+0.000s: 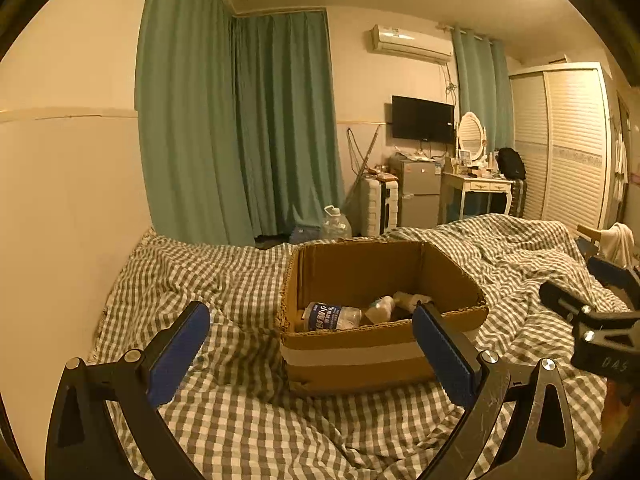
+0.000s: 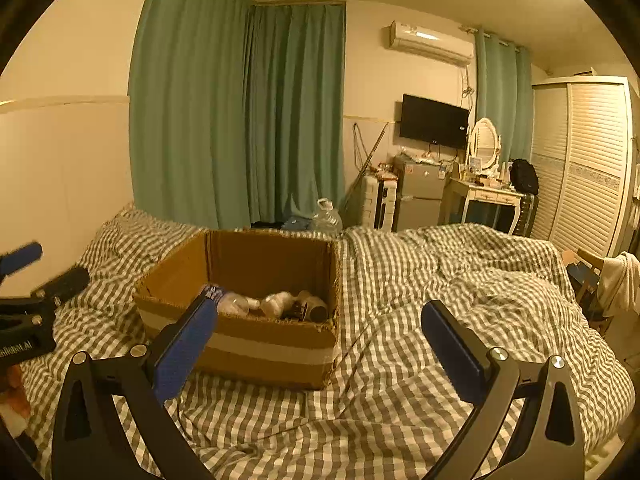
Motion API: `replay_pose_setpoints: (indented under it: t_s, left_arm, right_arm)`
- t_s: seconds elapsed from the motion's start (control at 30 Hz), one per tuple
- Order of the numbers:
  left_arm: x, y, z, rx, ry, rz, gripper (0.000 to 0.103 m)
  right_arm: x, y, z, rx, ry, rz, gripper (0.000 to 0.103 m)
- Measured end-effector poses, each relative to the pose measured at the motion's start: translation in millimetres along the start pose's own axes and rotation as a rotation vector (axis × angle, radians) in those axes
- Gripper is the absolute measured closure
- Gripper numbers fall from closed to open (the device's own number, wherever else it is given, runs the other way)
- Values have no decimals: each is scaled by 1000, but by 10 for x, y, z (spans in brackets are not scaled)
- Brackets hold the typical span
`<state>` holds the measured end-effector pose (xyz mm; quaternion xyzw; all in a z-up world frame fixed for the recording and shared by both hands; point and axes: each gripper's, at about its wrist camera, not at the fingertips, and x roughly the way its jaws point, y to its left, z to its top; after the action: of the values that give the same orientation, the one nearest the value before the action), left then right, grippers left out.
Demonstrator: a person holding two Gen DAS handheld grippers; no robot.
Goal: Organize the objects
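we hold our left gripper (image 1: 310, 344) wide open and empty above the checked bedcover (image 1: 240, 420), its fingers framing the near wall of the cardboard box (image 1: 352, 354). our right gripper (image 2: 320, 344) is likewise spread wide, holding nothing, just right of the box. inside the box lie a water bottle (image 1: 330, 317), a pale wrapped item (image 2: 276, 302) and a dark cup (image 2: 314, 307) on its side.
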<state>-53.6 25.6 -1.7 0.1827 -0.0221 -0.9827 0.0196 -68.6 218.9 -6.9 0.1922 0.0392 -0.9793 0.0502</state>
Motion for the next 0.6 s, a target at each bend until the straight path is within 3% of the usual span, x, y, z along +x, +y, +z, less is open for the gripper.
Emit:
replay_pose_setpoints:
  t_s: [0.4, 0.6]
  left_arm:
    - [121, 47, -55, -6, 64, -4, 0]
    - [72, -11, -47, 32, 50, -13, 0]
  right_arm:
    - [69, 54, -65, -4, 28, 2, 1]
    - [56, 91, -57, -13, 27, 2, 1]
